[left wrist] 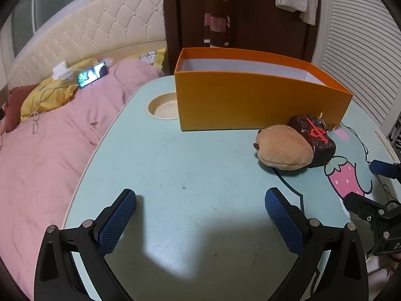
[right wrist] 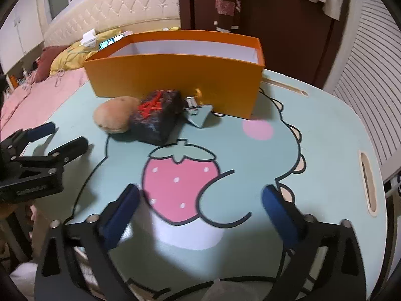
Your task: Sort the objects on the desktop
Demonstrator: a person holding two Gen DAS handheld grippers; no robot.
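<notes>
We held the left gripper (left wrist: 200,198) over the bare near part of the pale green lap table (left wrist: 175,165), its blue-padded fingers (left wrist: 117,223) spread wide with nothing between them. The right gripper (right wrist: 200,195) was likewise spread wide and empty, hovering above the strawberry print (right wrist: 179,183) on the tabletop (its pads looked a little blurred in the right wrist view). Each gripper showed at the edge of the other's view, the two set side by side and apart. The orange box (left wrist: 250,100) stood open-topped at the far side of the table, its white inside showing no contents that we could see. Just in front of its long wall lay the things to sort: a tan plush toy (left wrist: 284,150) touching a dark wrapped block with a red mark (left wrist: 315,138), and beside that block, close against the box, a silver binder clip (right wrist: 198,114) that only the right wrist view showed clearly. A round cup recess (left wrist: 163,107) sat in the table just left of the box. Beyond the table's left edge lay a bed with a pink quilt (left wrist: 50,150), a yellow pillow (left wrist: 47,95) and a lit phone (left wrist: 92,76).
</notes>
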